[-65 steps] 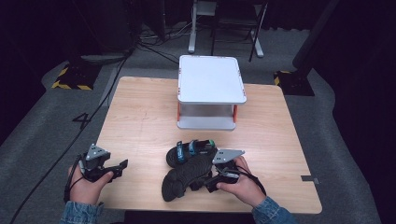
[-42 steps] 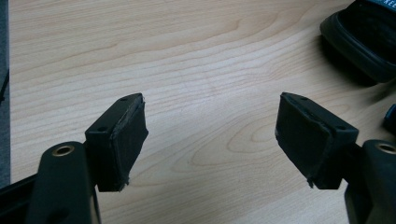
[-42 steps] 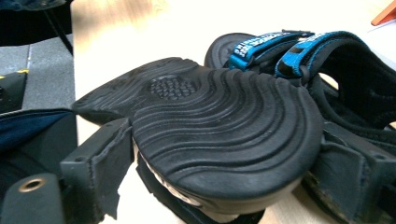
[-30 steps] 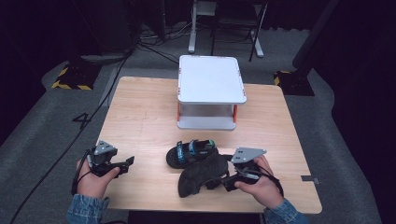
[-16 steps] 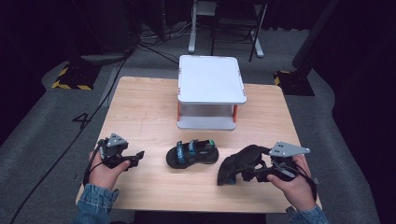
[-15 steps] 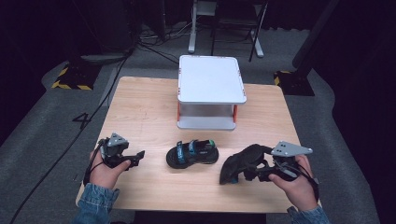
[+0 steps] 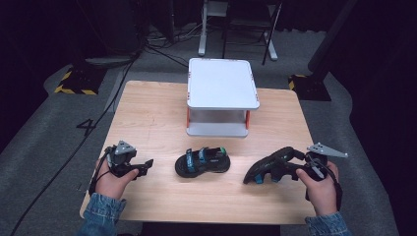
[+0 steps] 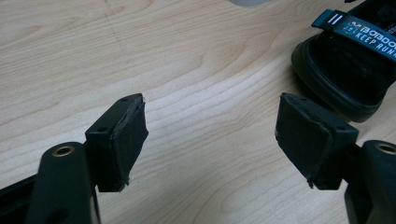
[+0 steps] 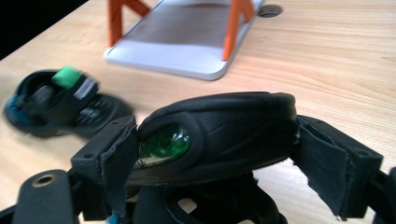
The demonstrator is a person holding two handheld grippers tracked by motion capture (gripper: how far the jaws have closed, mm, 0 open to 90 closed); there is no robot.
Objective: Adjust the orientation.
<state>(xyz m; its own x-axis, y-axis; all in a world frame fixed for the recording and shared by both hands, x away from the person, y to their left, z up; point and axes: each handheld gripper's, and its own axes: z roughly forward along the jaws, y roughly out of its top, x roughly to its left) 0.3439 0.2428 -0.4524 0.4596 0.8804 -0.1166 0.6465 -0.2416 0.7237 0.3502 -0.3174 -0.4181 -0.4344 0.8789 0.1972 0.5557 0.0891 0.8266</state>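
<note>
My right gripper (image 7: 300, 168) pinches one sandal (image 7: 269, 167) tight, so I keep it level & go slow to the rack (image 7: 222, 96), w/ left gripper (image 7: 142, 166) wide open, empty.

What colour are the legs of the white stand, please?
Orange legs, clearest in the right gripper view.

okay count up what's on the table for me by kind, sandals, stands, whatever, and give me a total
Sandals: 2, one lying on the table, one held in the right gripper
White shelf stand: 1
Total: 3
</note>
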